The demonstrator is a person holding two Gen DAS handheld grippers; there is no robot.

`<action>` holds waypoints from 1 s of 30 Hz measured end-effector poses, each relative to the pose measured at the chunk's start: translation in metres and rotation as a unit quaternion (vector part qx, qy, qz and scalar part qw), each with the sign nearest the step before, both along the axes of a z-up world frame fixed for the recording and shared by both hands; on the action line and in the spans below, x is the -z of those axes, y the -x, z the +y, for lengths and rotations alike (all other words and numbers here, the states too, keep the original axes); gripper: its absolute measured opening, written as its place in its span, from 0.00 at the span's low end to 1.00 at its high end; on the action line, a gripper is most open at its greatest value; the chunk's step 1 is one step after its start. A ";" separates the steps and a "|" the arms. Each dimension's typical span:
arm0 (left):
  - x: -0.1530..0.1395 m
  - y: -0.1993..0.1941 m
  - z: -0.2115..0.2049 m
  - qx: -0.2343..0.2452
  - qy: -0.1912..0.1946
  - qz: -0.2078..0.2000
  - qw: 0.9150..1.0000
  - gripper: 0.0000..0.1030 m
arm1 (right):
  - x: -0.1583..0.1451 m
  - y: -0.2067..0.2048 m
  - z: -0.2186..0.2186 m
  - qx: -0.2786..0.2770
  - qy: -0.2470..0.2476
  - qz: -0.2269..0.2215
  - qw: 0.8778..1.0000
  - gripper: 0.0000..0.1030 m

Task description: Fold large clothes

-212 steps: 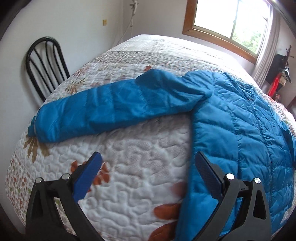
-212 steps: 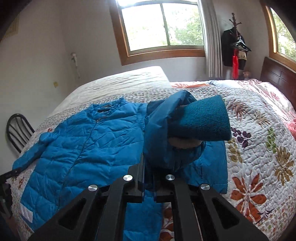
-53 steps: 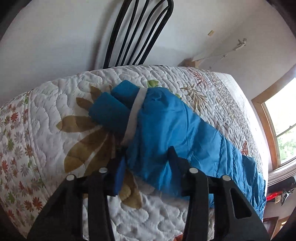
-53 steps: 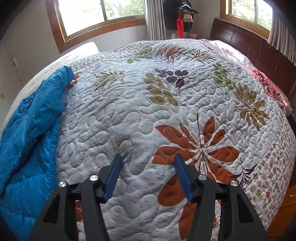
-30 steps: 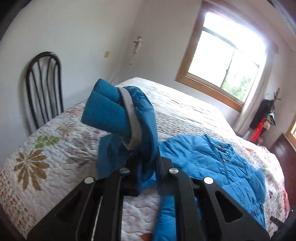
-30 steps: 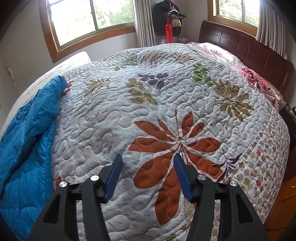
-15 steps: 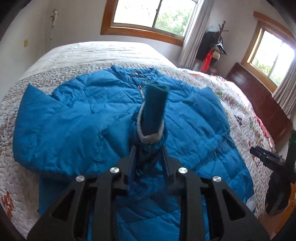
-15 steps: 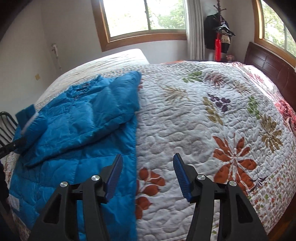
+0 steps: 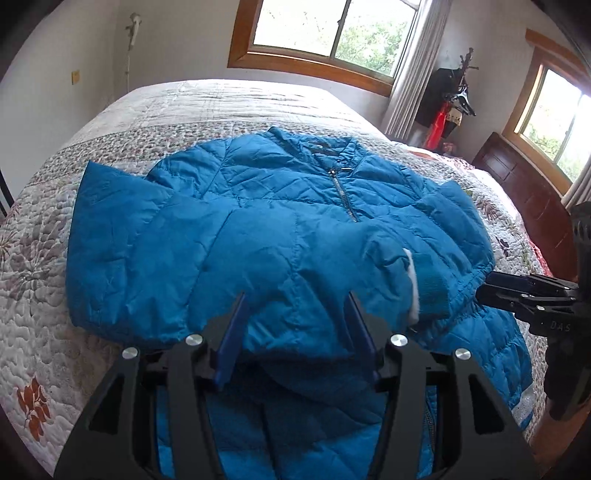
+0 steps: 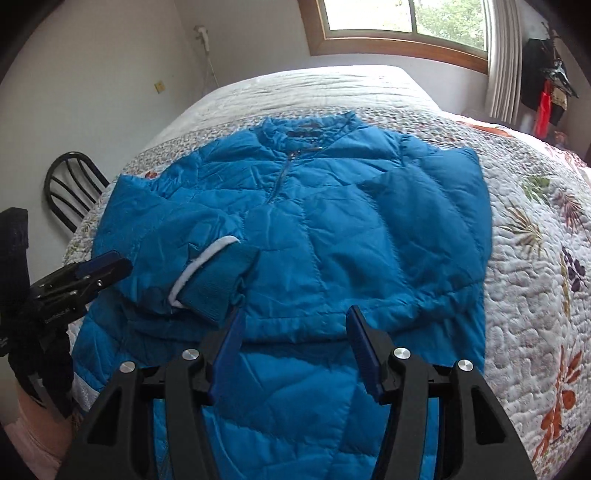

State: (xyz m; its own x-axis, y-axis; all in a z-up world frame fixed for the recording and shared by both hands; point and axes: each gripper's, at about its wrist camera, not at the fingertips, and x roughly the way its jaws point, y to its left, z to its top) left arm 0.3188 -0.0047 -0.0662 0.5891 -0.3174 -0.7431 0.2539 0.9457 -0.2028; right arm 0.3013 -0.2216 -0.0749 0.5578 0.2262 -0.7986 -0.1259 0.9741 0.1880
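A blue quilted jacket [image 9: 280,206] lies front up on the bed, collar away from me, with both sleeves folded across its chest. The left sleeve lies on top, and its knit cuff [image 9: 428,284] rests at the jacket's right side. My left gripper [image 9: 299,317] is open and empty just above that sleeve. My right gripper [image 10: 295,336] is open and empty over the jacket's lower middle [image 10: 332,258], next to the cuff [image 10: 218,280]. The right gripper also shows at the right edge of the left wrist view [image 9: 532,299], and the left gripper at the left edge of the right wrist view [image 10: 99,273].
The bed wears a white floral quilt [image 10: 535,295]. A black chair [image 10: 70,184] stands by the wall at its left. A dark wooden headboard [image 9: 524,192] is at the right. Windows [image 9: 325,33] and a coat rack [image 9: 454,96] are at the back.
My left gripper carried the left sleeve across the jacket, opened and let it go on the chest. My right gripper swung from the bare quilt to over the jacket's lower part.
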 end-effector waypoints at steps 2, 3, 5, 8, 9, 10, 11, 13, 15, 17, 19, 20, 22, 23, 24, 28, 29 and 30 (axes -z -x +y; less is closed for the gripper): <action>0.007 -0.006 0.003 -0.004 0.000 0.009 1.000 0.51 | 0.004 -0.013 0.013 -0.010 -0.003 0.015 1.000 0.55; 0.009 -0.008 0.004 -0.006 -0.004 0.009 1.000 0.51 | 0.005 -0.019 0.020 -0.014 -0.002 0.019 1.000 0.55; 0.011 -0.009 0.006 -0.008 -0.002 0.010 1.000 0.51 | 0.008 -0.029 0.029 -0.019 0.002 0.024 1.000 0.55; 0.012 -0.010 0.008 -0.007 0.006 0.013 1.000 0.51 | 0.011 -0.038 0.043 -0.027 0.007 0.030 0.999 0.55; 0.014 -0.011 0.008 -0.007 0.008 0.014 1.000 0.51 | 0.012 -0.041 0.047 -0.030 0.010 0.033 0.999 0.53; 0.015 -0.011 0.009 -0.007 0.009 0.015 1.000 0.51 | 0.015 -0.044 0.050 -0.034 0.010 0.036 0.999 0.49; 0.016 -0.012 0.009 -0.007 0.009 0.015 1.000 0.51 | 0.017 -0.045 0.052 -0.037 0.005 0.042 0.998 0.38; 0.016 -0.011 0.008 -0.007 0.008 0.015 1.000 0.51 | 0.020 -0.048 0.055 -0.041 0.003 0.042 0.998 0.26; 0.015 -0.009 0.008 -0.008 0.005 0.012 1.000 0.51 | 0.018 -0.046 0.057 -0.047 0.008 0.031 0.998 0.11; 0.011 -0.007 0.008 -0.009 0.003 0.010 1.000 0.51 | 0.012 -0.043 0.052 -0.047 -0.007 0.024 0.999 0.10; 0.004 -0.001 0.009 -0.008 0.012 0.005 1.000 0.52 | 0.002 -0.038 0.043 -0.043 -0.018 0.009 0.999 0.09; -0.001 0.002 0.009 -0.007 0.017 -0.001 1.000 0.52 | -0.004 -0.035 0.037 -0.037 -0.022 0.001 0.999 0.09; -0.012 0.008 0.009 -0.010 0.018 -0.020 1.000 0.53 | -0.018 -0.029 0.021 -0.019 -0.026 -0.017 0.999 0.09; -0.016 0.010 0.010 -0.012 0.019 -0.028 0.999 0.53 | -0.024 -0.023 0.011 -0.007 -0.024 -0.026 0.999 0.09; -0.020 0.011 0.012 -0.015 0.023 -0.034 0.999 0.54 | -0.030 -0.016 0.001 0.006 -0.022 -0.035 0.999 0.09; -0.024 0.007 0.018 -0.032 0.023 -0.039 0.998 0.54 | -0.042 0.016 -0.045 0.058 -0.016 -0.059 0.996 0.09; -0.023 0.004 0.019 -0.033 0.025 -0.035 0.999 0.54 | -0.042 0.024 -0.055 0.066 -0.016 -0.059 0.996 0.09; -0.021 0.001 0.017 -0.033 0.023 -0.031 0.999 0.54 | -0.040 0.030 -0.065 0.074 -0.017 -0.055 0.996 0.09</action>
